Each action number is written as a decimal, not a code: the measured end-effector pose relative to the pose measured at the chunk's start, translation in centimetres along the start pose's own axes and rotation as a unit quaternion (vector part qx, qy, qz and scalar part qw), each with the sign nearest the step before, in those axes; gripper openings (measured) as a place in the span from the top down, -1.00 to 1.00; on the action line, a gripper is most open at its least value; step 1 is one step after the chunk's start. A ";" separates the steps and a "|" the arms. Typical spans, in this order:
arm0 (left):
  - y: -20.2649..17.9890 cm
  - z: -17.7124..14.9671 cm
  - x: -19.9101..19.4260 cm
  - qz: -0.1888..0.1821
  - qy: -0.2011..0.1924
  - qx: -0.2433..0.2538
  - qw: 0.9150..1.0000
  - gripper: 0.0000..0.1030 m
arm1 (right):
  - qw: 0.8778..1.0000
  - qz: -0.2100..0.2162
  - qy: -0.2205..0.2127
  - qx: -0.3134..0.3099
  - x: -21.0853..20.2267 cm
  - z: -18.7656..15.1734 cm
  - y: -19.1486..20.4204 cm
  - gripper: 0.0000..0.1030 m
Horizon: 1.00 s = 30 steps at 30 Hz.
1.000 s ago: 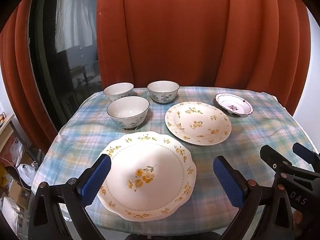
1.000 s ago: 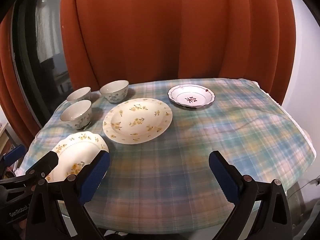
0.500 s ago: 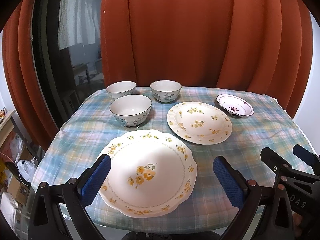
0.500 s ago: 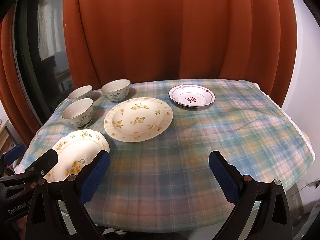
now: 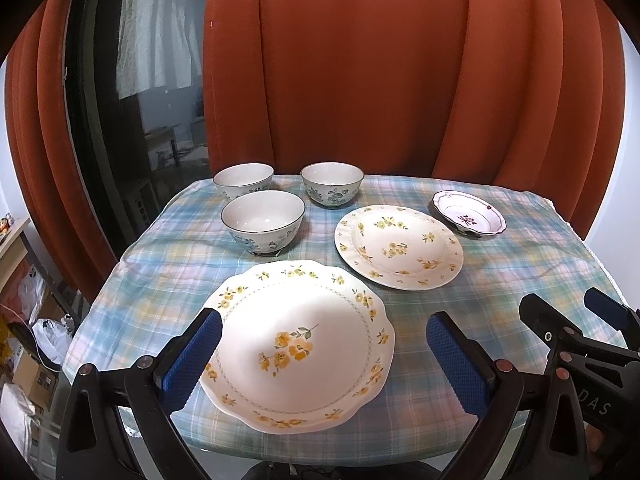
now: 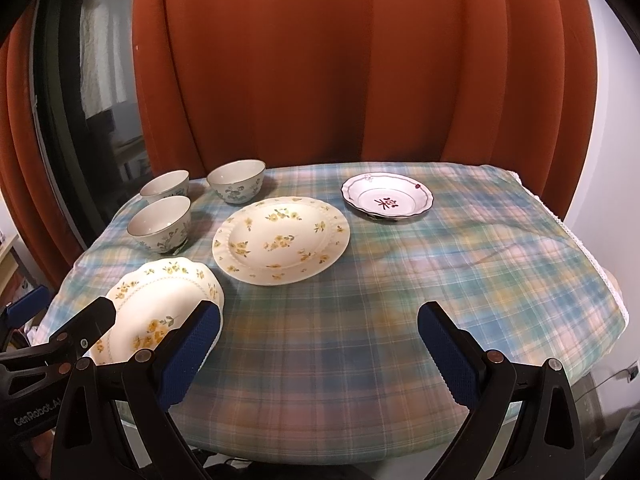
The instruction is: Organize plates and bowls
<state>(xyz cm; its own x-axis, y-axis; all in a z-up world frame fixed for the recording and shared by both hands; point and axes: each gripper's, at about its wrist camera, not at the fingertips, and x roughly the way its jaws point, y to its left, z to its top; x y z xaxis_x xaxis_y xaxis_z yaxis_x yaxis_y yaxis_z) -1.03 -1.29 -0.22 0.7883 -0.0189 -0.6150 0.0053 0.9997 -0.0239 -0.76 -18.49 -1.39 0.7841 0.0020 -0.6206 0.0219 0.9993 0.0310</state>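
Note:
A scalloped white plate with yellow flowers lies at the table's near edge, just beyond my open left gripper. A round yellow-flowered plate sits behind it, and a small dish with a purple flower lies at the far right. Three blue-patterned bowls stand at the far left. My right gripper is open above bare cloth, with the scalloped plate to its left, the round plate and small dish farther back.
A plaid cloth covers the table. Orange curtains hang close behind it, with a dark window at the left. Boxes and bags lie on the floor left of the table. The right gripper's body shows at lower right.
Both grippers have drawn back and risen slightly, so the table looks a little lower and farther. Plates and bowls have not moved. Both stay open.

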 end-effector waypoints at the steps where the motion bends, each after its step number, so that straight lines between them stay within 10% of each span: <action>1: 0.0 0.0 0.0 0.000 0.000 0.000 1.000 -1.00 | 1.000 0.000 0.000 0.000 0.0 0.0 0.0 -0.95; 30: -0.4 0.2 0.8 -0.002 0.001 0.004 1.000 -1.00 | 1.000 -0.004 0.001 -0.001 0.3 0.4 -0.6 -0.95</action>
<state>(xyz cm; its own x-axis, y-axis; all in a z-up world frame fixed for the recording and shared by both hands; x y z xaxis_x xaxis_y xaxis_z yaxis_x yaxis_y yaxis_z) -0.30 -1.74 -0.57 0.7868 -0.0229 -0.6168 0.0130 0.9997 -0.0205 -0.24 -19.07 -1.29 0.7821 -0.0064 -0.6231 0.0271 0.9994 0.0236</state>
